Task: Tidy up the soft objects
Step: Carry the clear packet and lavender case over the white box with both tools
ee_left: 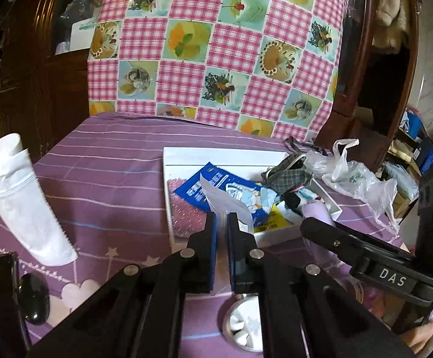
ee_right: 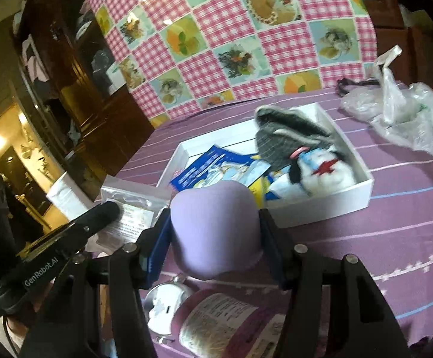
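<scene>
My left gripper (ee_left: 221,219) is shut on a thin white pouch (ee_left: 225,200), which sticks up between its blue pads over the near edge of a white box (ee_left: 216,151). The same pouch (ee_right: 132,208) shows in the right wrist view beside one of the left fingers (ee_right: 106,212). My right gripper (ee_right: 215,216) is shut on a rounded lilac soft object (ee_right: 216,232), held just in front of the box (ee_right: 335,200). The box holds a blue packet (ee_right: 213,167), a grey checked cloth (ee_right: 291,137), a white sock (ee_right: 326,176) and a pink scourer (ee_left: 183,211).
A white fabric sleeve (ee_left: 22,197) lies at the left on the purple striped cloth (ee_left: 112,179). A crumpled plastic bag (ee_right: 410,113) sits right of the box. Below my grippers are a labelled yarn roll (ee_right: 222,319) and a round metal lid (ee_right: 165,307). A checked panel (ee_left: 216,44) stands behind.
</scene>
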`<state>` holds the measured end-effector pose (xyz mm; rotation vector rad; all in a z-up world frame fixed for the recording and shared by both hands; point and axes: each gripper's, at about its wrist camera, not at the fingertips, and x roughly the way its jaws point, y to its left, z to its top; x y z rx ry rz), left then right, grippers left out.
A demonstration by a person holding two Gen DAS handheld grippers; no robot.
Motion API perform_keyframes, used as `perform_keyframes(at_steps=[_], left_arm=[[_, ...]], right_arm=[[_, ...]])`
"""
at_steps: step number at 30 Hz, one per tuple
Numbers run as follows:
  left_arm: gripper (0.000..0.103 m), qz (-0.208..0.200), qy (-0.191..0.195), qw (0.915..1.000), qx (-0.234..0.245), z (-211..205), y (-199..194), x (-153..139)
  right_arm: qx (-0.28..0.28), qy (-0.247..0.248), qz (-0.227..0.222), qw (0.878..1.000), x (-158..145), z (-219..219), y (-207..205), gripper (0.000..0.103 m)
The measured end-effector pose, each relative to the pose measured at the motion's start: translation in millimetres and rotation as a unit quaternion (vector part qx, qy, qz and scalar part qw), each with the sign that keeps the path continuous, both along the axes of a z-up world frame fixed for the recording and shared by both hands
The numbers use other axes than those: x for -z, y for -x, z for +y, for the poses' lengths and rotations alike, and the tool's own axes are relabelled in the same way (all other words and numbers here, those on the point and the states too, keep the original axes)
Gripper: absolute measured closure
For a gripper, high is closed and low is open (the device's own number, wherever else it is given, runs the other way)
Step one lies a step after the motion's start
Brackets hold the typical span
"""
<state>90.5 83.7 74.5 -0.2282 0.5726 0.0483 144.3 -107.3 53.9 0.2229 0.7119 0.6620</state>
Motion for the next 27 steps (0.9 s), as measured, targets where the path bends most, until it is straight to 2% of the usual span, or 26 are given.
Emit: perform_keyframes(at_steps=[4, 7, 13, 20, 25, 27], left_arm=[[0.098, -0.001, 0.003, 1.0000, 0.005, -4.1, -13.9, -2.5], [0.098, -0.001, 0.020, 0.9996, 0.018, -5.8, -26.5, -2.1], [0.098, 0.008, 0.016, 0.9995, 0.027, -6.6, -56.4, 3.0], [0.098, 0.032, 0.052, 0.9982, 0.000, 13.4, -91.4, 14.0], [0.098, 0.057, 0.066, 0.9958, -0.028, 21.7, -109.9, 33.1], [0.098, 0.069, 0.064, 0.9953, -0.026, 18.3, -112.9, 41.8]], right_arm=[[0.010, 0.004, -0.001, 1.000, -11.1, -5.7, -5.9, 0.045], [0.001, 0.004, 0.016, 1.000, -13.5, -4.2, -12.4, 0.045], [-0.012, 0.040, 0.046, 0.998, -9.2, 10.6, -36.1, 0.045], [-0.013, 0.036, 0.124, 0.992, -0.9, 15.8, -91.6, 0.045], [-0.010, 0.041, 0.154, 0.987, 7.9, 21.8, -116.2, 0.045], [-0.003, 0.036, 0.148, 0.988, 9.9, 21.2, -117.8, 0.045]])
